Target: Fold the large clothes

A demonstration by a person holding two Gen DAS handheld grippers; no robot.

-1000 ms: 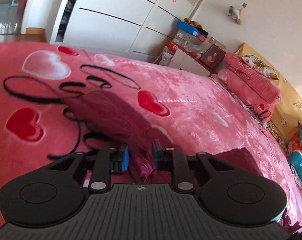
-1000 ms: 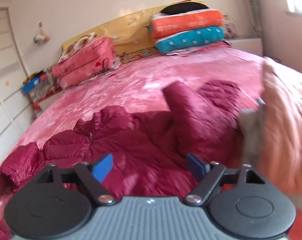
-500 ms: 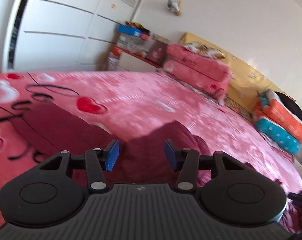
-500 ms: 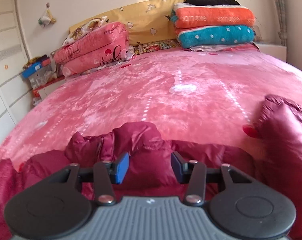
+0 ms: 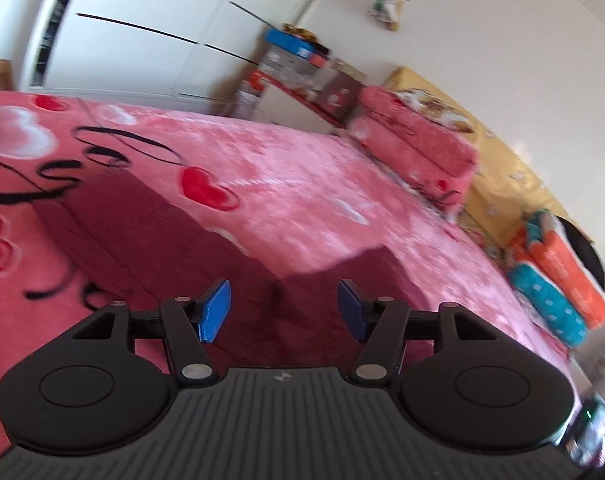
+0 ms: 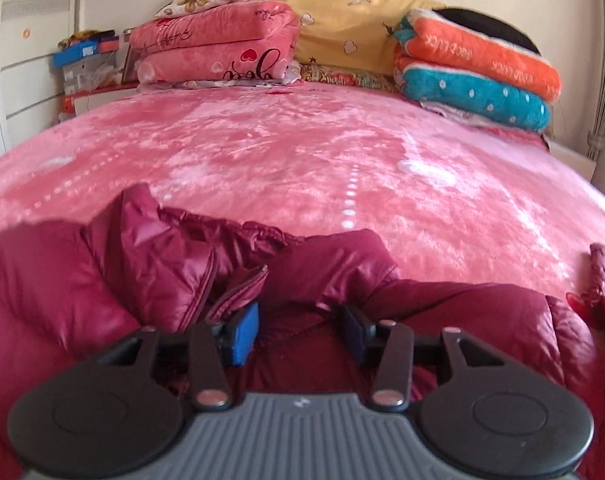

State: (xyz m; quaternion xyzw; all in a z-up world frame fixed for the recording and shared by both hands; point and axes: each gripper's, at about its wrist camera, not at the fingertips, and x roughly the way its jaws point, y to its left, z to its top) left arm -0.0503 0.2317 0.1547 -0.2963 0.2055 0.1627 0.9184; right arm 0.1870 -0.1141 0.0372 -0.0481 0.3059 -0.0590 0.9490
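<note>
While both gape, jacket [image 6: 322, 272] lies under right claw [image 6: 298, 330].

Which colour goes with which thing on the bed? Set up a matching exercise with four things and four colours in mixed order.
Things:
1. puffy jacket
2. bed cover
3. top folded blanket on the right stack
4. dotted blanket under it

Colours:
A. teal
B. pink
C. dark red
D. orange

Pairs: 1-C, 2-B, 3-D, 4-A
</note>
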